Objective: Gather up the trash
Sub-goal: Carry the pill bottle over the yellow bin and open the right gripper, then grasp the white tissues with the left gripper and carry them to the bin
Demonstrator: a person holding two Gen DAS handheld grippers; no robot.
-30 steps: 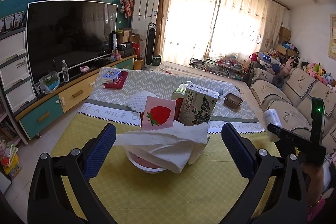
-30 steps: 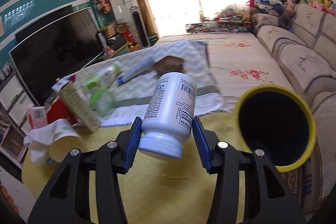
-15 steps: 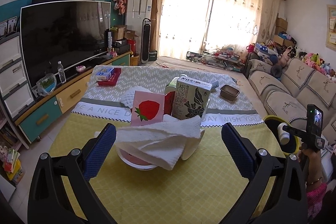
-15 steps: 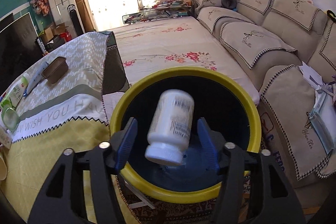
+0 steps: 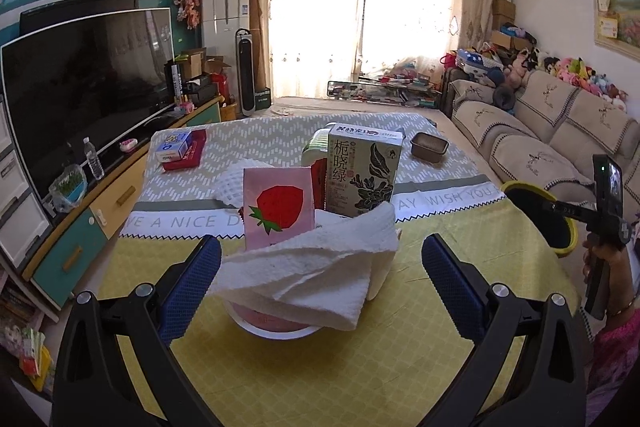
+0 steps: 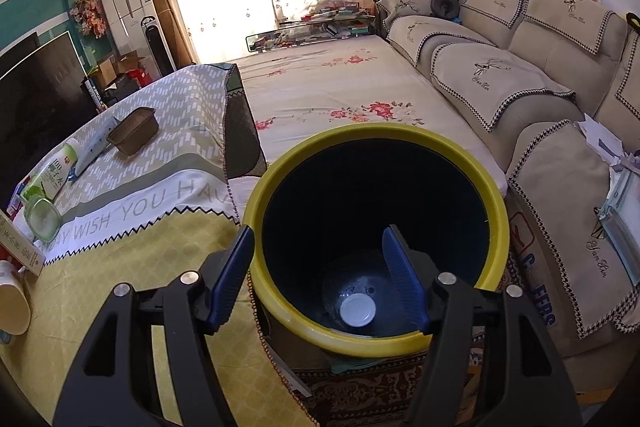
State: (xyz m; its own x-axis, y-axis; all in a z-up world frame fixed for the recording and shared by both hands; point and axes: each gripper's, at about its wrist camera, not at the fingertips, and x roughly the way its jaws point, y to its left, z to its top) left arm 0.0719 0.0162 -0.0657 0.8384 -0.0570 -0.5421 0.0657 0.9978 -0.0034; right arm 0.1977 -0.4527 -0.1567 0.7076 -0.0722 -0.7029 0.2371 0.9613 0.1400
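Observation:
My right gripper (image 6: 320,279) hangs open over the yellow-rimmed dark bin (image 6: 460,163) beside the table; nothing is between its blue pads. The white bottle (image 6: 357,310) lies at the bin's bottom, cap end up. My left gripper (image 5: 320,279) is open above the yellow tablecloth, just short of a white bowl (image 5: 276,329) draped with a paper towel (image 5: 312,275). Behind the bowl stand a pink strawberry carton (image 5: 279,209) and a dark green tea box (image 5: 360,173). From the left wrist view the bin (image 5: 538,213) shows at the table's right edge, with the other handheld gripper above it.
A green bottle (image 6: 52,171), a glass container (image 6: 40,219), a brown tray (image 6: 134,131) and a paper cup (image 6: 12,297) sit on the table (image 6: 132,267). A sofa (image 6: 560,75) runs along the right. A television (image 5: 84,87) and cabinet stand left.
The right gripper swung from over the table to above the bin, opened and let the white bottle drop in. The left gripper sank slightly toward the bowl.

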